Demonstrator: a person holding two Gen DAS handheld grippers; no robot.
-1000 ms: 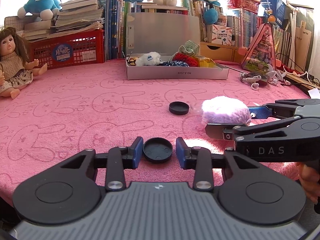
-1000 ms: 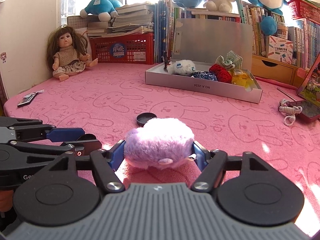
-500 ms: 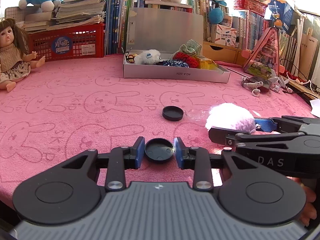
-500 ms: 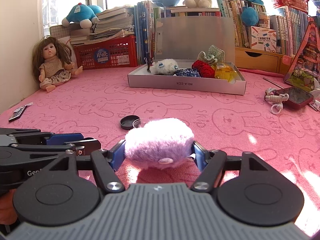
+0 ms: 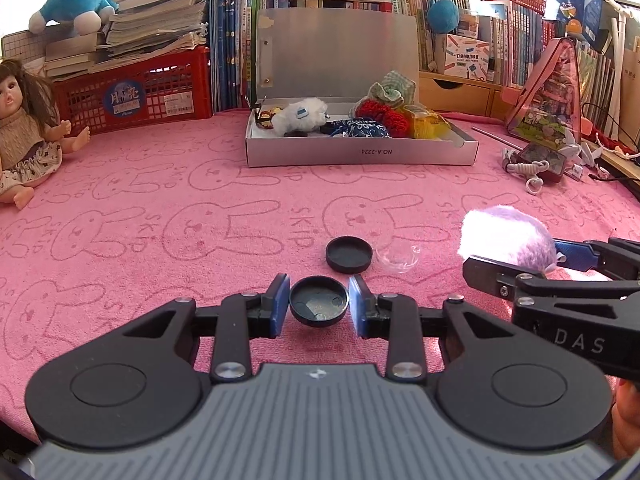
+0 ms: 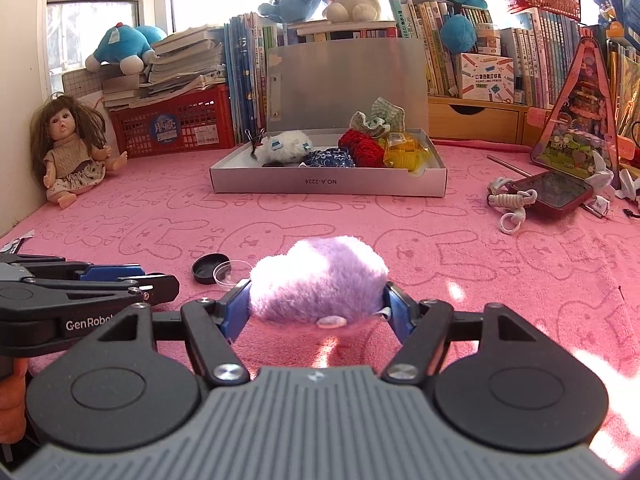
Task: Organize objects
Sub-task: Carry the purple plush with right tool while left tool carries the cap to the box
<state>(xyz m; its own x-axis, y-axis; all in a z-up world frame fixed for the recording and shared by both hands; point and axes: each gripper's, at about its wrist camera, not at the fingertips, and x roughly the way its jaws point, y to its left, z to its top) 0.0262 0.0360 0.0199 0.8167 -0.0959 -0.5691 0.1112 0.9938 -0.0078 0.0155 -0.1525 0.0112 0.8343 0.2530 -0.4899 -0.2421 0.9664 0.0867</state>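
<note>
1. Bright daylight enters through the windows (image 6: 96, 12) behind the shelves, blowing them out to white.
2. Sun patches glare on the pink towel (image 6: 580, 320) at right.
3. Both views stay sharp; fisheye bending curves the edges.

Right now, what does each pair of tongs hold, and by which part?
Left tongs: a small black cap, pinched across its rim. Right tongs: a purple plush toy, squeezed by its two sides.

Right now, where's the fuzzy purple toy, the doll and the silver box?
fuzzy purple toy (image 6: 320, 276), right wrist view, middle of its fur.
doll (image 6: 70, 160), right wrist view, on its chest.
silver box (image 5: 360, 152), left wrist view, front wall.
</note>
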